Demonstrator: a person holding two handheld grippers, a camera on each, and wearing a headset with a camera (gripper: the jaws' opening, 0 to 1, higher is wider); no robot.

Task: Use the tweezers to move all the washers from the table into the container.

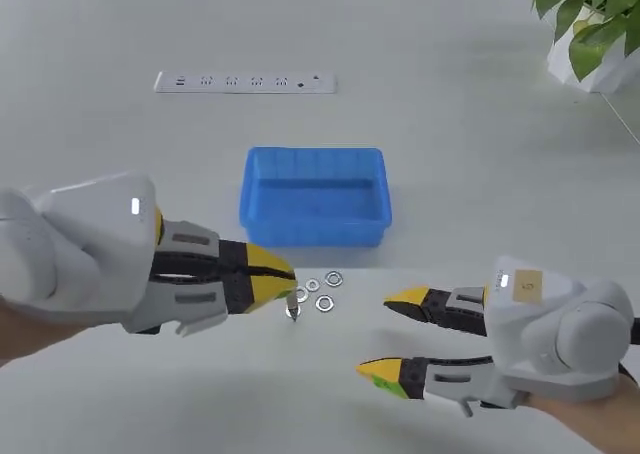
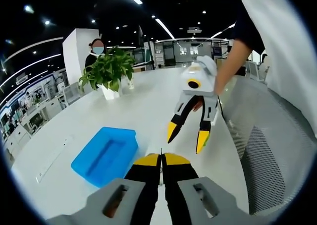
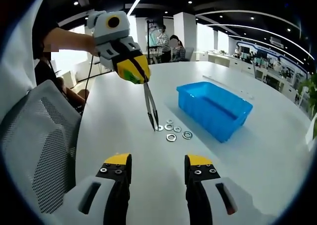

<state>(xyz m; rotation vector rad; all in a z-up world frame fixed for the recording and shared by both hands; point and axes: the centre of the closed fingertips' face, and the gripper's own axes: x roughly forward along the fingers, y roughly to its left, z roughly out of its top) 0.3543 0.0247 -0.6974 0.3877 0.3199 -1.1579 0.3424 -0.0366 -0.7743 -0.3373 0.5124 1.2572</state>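
Several small metal washers [image 1: 324, 303] [image 3: 171, 137] lie on the white table just in front of the blue container [image 1: 315, 199] [image 2: 106, 153] [image 3: 215, 108]. My left gripper [image 1: 285, 279] [image 2: 161, 160] [image 3: 132, 69] is shut on the thin metal tweezers [image 1: 292, 309] [image 3: 150, 103]. The tweezers point down, with their tips at the left edge of the washer cluster, touching or nearly touching one washer. My right gripper [image 1: 376, 334] [image 3: 158, 160] [image 2: 188, 133] hovers open and holds nothing, to the right of the washers and nearer the table's front edge.
A white power strip [image 1: 245, 82] lies at the back of the table. A potted plant [image 1: 590, 24] [image 2: 106, 74] stands at the far right corner. A mesh chair [image 3: 44, 136] [image 2: 267, 155] sits at the table's near side.
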